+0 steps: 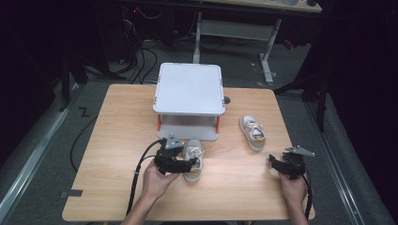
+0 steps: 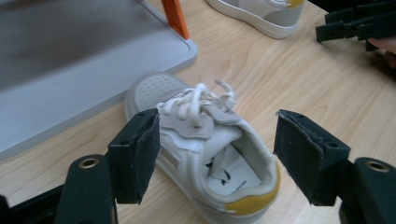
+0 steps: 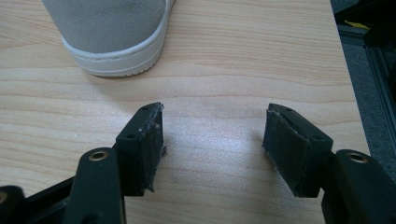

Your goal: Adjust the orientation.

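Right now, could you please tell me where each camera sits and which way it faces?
High view: above the person's table edge, looking forward and down at the two-tier rack; both forearms enter below.
Left gripper view: rides the left tool, looking past open jaws at the near shoe.
Right gripper view: rides the right tool, open, facing bare tabletop and the far shoe.
Shared: both shoes appear in the high and left gripper views.

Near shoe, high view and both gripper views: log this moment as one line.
left gripper: open, straddling near shoe, pads clear | right gripper: open, empty | far shoe: on table, right of shelf
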### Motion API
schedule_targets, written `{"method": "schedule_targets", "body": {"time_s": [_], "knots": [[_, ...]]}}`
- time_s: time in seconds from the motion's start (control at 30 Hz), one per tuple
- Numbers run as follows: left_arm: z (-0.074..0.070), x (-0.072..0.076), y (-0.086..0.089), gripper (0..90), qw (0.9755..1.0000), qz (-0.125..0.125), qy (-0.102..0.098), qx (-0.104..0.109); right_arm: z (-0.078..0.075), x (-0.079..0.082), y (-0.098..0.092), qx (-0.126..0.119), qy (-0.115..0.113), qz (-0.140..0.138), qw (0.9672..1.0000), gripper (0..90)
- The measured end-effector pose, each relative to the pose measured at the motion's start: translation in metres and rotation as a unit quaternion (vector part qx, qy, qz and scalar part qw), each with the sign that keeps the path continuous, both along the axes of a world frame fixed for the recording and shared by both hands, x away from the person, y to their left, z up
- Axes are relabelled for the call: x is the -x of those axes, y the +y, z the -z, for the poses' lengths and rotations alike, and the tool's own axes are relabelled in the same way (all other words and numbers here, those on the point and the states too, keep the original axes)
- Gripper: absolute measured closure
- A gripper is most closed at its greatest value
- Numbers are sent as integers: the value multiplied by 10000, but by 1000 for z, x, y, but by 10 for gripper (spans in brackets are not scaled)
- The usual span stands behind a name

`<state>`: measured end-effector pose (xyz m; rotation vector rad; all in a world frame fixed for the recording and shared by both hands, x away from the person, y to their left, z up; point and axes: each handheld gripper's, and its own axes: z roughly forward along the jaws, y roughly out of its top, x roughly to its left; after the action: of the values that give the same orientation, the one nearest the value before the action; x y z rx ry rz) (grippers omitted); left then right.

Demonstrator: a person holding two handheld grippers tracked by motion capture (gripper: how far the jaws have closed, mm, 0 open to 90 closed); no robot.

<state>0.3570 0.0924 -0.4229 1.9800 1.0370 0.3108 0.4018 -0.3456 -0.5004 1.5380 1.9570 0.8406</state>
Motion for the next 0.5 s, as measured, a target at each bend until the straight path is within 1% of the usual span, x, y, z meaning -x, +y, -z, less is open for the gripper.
{"method": "schedule_targets", "body": {"time_s": [0.07, 0.1, 0.13, 0.17, 0.2, 0.27, 0.3, 0.33, 0.43, 0.47, 0.5], "knots": [[-1, 0, 5, 319, 9999, -90, -22, 48, 0, 0, 0, 0, -1, 0, 10000, 380], [-1, 0, 5, 319, 9999, -90, -22, 48, 0, 0, 0, -1, 0, 1, 10000, 380], [-2, -1, 10, 330, 9999, -156, -12, 34, 0, 0, 0, 0, 1, 0, 10000, 380], [-2, -1, 10, 344, 9999, -156, -12, 34, 0, 0, 0, -1, 0, 0, 10000, 380], [-2, -3, 17, 348, 9997, -232, -3, 18, 0, 0, 0, -1, 1, -1, 10000, 380], [-1, -4, 25, 351, 9995, -322, -4, 40, 0, 0, 0, 0, 0, -3, 10000, 380], [-1, -4, 25, 351, 9995, -322, -4, 40, 0, 0, 0, 0, 0, -3, 10000, 380], [-1, -6, 33, 350, 9991, -421, -9, 66, 0, 0, 0, -1, 1, -1, 10000, 380], [1, -6, 46, 349, 9981, -590, -53, 156, 0, 0, 0, 0, 0, -2, 10000, 380], [1, -6, 50, 349, 9976, -669, -80, 151, 0, 0, 0, 1, -1, -2, 10000, 380], [2, -6, 53, 349, 9970, -765, -105, 99, 0, 0, 0, 1, 0, -2, 10000, 380]]}}
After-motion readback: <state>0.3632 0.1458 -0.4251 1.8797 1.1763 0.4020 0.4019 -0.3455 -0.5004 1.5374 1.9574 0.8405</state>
